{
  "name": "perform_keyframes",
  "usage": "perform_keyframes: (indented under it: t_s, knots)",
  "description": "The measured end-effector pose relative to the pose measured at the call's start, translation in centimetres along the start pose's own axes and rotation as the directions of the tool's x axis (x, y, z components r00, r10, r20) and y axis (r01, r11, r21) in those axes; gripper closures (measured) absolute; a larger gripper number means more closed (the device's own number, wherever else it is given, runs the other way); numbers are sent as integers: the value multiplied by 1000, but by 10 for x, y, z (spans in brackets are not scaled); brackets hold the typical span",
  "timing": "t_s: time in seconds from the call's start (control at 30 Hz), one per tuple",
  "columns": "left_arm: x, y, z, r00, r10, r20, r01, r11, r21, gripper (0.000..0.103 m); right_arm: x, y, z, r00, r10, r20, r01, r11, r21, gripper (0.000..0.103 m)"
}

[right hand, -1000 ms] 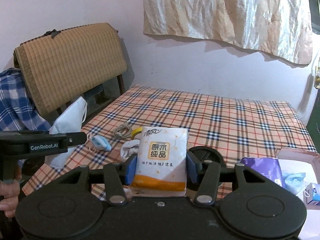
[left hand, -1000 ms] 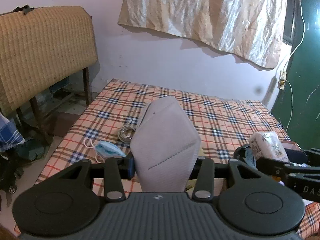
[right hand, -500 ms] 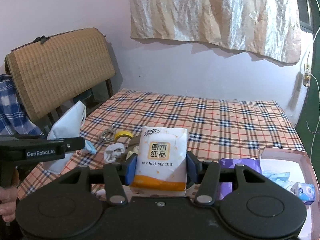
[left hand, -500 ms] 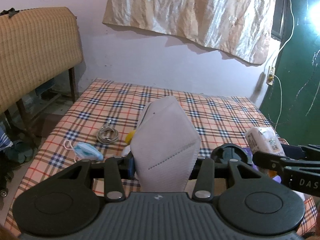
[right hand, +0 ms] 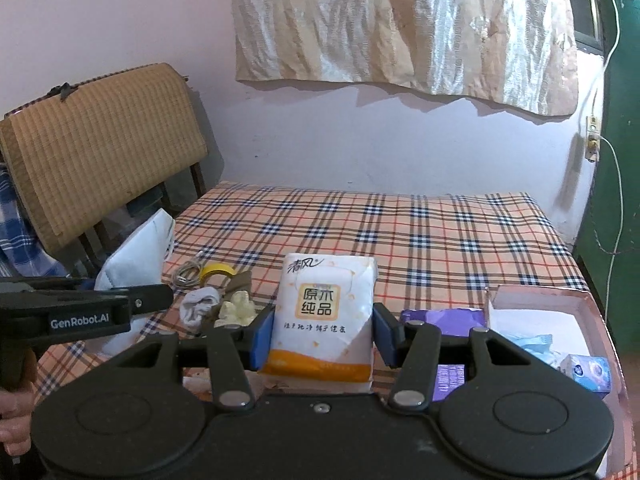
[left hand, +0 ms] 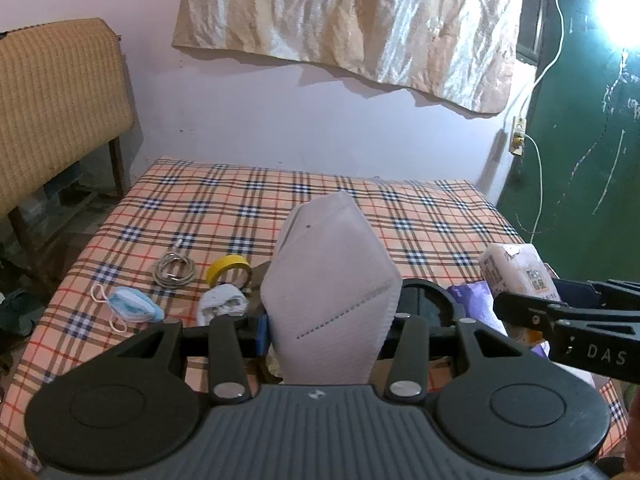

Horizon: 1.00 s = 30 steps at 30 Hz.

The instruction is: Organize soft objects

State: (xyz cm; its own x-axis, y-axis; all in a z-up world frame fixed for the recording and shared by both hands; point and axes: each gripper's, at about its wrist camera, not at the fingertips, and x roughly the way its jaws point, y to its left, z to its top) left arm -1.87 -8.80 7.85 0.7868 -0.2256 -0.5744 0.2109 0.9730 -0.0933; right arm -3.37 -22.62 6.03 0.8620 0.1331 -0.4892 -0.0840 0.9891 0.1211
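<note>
Both tools have swung rightward over the last second, so the green door now fills the right edge and the box has come into fuller sight. Up off the bed, the left tool (left hand: 330,326) is clamped on a folded white mask (left hand: 330,280), standing upright between its 2 fingers. The right tool (right hand: 324,334) grips a white tissue pack (right hand: 324,312) with an orange band, also upright.

Beneath them spreads a bed (left hand: 360,204) under an orange, blue and white plaid sheet. Ahead and left of the left tool lie a blue mask (left hand: 132,308), a coiled cable (left hand: 175,269), a yellow tape roll (left hand: 228,274) and a white sock (left hand: 222,304). To the right of the right tool sits a pink box (right hand: 580,304) holding a small blue packet (right hand: 588,372), with a purple pack (right hand: 444,316) touching its left wall.

Behind the bed is a pale lilac wall with a crumpled shiny sheet (right hand: 400,28) hung high, a woven mat (right hand: 92,136) draped on a frame at left, and a green door (left hand: 592,152) at right.
</note>
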Motion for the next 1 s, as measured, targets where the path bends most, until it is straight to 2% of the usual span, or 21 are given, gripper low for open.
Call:
perform_keyframes:
  t_s: [1.0]
  knots:
    - [20, -63, -6, 992, -120, -46, 124, 989, 86, 57, -21, -56, -7, 995, -98, 1, 98, 993, 62, 41]
